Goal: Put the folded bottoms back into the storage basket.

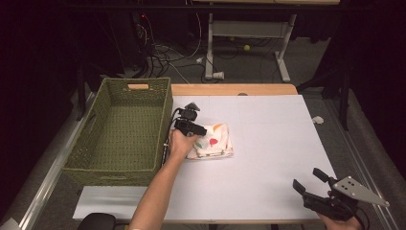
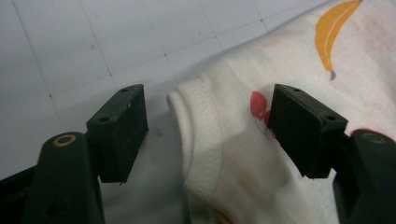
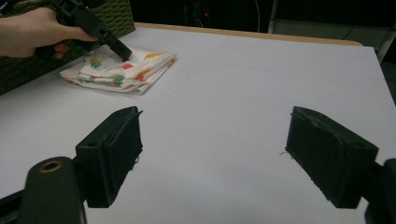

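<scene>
Your left gripper [image 1: 200, 131] sits low over the folded white cloth with coloured fruit prints [image 1: 213, 142], which lies on the white table top [image 1: 268, 143] just right of the green woven basket [image 1: 122, 129]. Its jaws stand apart and released, one over bare table, the other over the fabric, with the cloth's stitched edge between them and no pad pressing. Your right gripper [image 1: 306, 181] hovers at the near right corner, well apart from the cloth, jaws wide with nothing between them.
</scene>
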Demonstrator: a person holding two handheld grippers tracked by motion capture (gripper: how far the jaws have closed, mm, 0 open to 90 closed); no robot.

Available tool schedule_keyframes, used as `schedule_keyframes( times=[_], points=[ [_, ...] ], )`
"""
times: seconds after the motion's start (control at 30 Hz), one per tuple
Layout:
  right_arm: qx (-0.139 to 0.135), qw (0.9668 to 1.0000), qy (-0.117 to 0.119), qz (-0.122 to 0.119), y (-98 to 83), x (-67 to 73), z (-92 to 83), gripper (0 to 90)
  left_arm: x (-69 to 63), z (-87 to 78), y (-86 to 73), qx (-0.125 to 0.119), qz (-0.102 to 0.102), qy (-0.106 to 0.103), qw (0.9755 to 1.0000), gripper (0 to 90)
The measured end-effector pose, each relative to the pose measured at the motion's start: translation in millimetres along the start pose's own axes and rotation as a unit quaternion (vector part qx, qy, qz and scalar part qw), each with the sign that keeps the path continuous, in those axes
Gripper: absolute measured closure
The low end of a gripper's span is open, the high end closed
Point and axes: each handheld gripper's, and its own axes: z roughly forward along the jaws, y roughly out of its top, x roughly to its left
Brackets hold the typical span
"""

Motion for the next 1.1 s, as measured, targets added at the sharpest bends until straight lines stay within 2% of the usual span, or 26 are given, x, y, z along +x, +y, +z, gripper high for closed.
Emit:
schedule_keyframes(
  times=[0.1, 0.2, 0.3, 0.37, 0.43, 0.67, 0.9, 1.1],
  points=[
    [-0.002, 1.0, 0.005, 0.004, 0.3, 0.2, 0.2, 18.8, -3.7, -0.3, -2.0, -0.004, 0.014, -0.002, 0.9999, 34.8],
    [-0.01, 0.9999, 0.012, 0.002, 1.0, 1.0, -0.5, 18.8, -6.9, -0.4, -5.4, -0.016, 0.013, -0.002, 0.9998, 39.8],
    [-0.01, 0.9998, 0.015, -0.001, 1.4, 2.2, 0.4, 18.8, -10.8, -0.7, -7.8, -0.026, 0.025, -0.01, 0.9993, 53.6],
    [-0.006, 0.9999, 0.015, 0.0, 1.6, 2.3, 1.6, 18.8, -13.8, -0.9, -7.7, -0.025, 0.029, -0.017, 0.9991, 63.8],
    [-0.005, 0.9999, 0.013, -0.002, 1.6, 2.9, 1.5, 18.8, -15.7, -1.2, -6.8, -0.02, 0.029, -0.018, 0.9992, 69.1],
    [-0.003, 0.9999, 0.014, 0.002, 1.3, 1.6, 1.7, 18.8, -16.3, -2.5, -5.6, -0.016, 0.027, -0.019, 0.9993, 73.0],
    [-0.002, 0.9999, 0.011, 0.006, 1.1, 0.2, 0.1, 18.9, -14.0, -6.8, -4.9, -0.014, 0.025, -0.036, 0.9989, 75.3],
    [-0.005, 0.9999, 0.011, 0.004, 1.0, 0.1, -0.3, 18.9, -21.2, -17.0, -4.2, -0.022, 0.041, -0.058, 0.9973, 75.9]
  ],
)
